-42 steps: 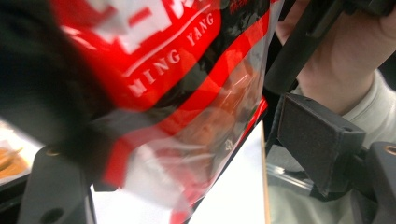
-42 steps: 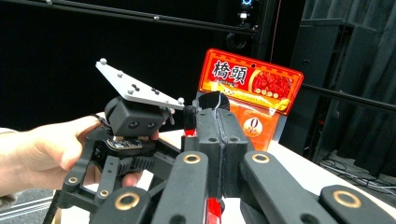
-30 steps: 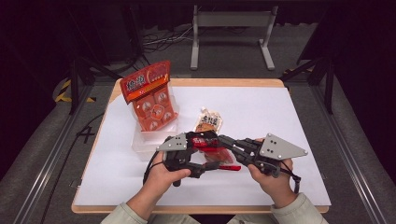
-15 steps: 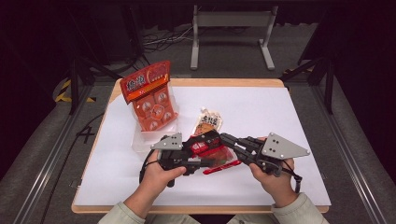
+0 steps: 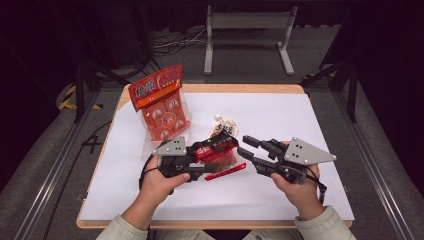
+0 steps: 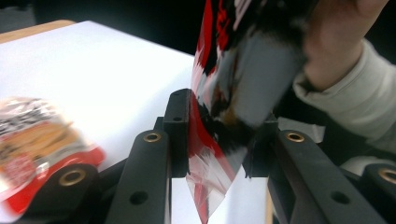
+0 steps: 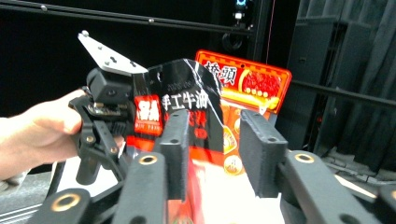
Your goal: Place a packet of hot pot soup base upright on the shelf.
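Left gripper [image 5: 202, 159] is clamped on the red and black sachet [image 5: 216, 149], jaws pinching its crinkled foil edge, as the left gripper view shows with the sachet [image 6: 219, 116] squeezed between the pads. On the sachet [image 7: 182, 112], the right gripper view shows white Chinese characters on black, reading roughly 手工牛油, beside a small red square label with white writing too small to read. It hangs just above the white table [image 5: 310, 120], near the front middle, glossy and torn along its top. Right gripper [image 5: 246, 145] has just been opening its jaws and now stands released, pads apart, just beside the sachet's right end. Behind stands a tall orange packet [image 5: 162, 102] with large white characters, and a small pale snack bag [image 5: 225, 126] lies beyond the sachet.
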`<state>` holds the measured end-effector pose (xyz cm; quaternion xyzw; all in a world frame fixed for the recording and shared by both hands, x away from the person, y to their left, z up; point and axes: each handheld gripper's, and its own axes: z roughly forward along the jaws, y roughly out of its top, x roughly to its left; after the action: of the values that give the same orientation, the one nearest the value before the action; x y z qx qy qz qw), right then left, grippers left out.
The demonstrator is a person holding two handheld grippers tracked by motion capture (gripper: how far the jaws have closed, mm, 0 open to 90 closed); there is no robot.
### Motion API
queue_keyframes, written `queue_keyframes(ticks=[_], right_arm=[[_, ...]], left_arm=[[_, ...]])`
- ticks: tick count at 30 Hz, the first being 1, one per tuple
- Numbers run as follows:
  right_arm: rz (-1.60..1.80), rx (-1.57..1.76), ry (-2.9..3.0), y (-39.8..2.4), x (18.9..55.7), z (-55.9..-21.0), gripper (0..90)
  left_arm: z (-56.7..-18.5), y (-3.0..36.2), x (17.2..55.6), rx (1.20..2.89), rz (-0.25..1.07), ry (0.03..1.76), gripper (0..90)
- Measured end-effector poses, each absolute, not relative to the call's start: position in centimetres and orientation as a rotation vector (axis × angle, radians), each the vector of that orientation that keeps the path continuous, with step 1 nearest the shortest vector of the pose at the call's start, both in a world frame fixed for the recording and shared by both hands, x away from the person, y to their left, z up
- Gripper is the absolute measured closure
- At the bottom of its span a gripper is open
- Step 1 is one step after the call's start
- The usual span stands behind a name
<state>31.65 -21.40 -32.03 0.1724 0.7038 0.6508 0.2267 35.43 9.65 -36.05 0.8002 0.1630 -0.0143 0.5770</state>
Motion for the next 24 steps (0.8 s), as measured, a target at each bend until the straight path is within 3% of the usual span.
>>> queue_keyframes(ticks=[10, 19, 24], right_arm=[[1.716, 0.596, 2.020, -23.5, 32.9, -32.2, 39.4], [1.657, 0.653, 2.051, -24.9, 33.7, -33.3, 39.9], [1.623, 0.688, 2.052, -25.7, 34.3, -34.0, 41.0]], left_arm=[[-34.4, 12.1, 35.7, 1.875, -0.014, 0.401, 68.8], [-32.8, 14.7, 35.8, 1.922, 0.010, 0.425, 68.8], [-31.7, 16.8, 35.9, 1.974, 0.109, 0.463, 68.8]])
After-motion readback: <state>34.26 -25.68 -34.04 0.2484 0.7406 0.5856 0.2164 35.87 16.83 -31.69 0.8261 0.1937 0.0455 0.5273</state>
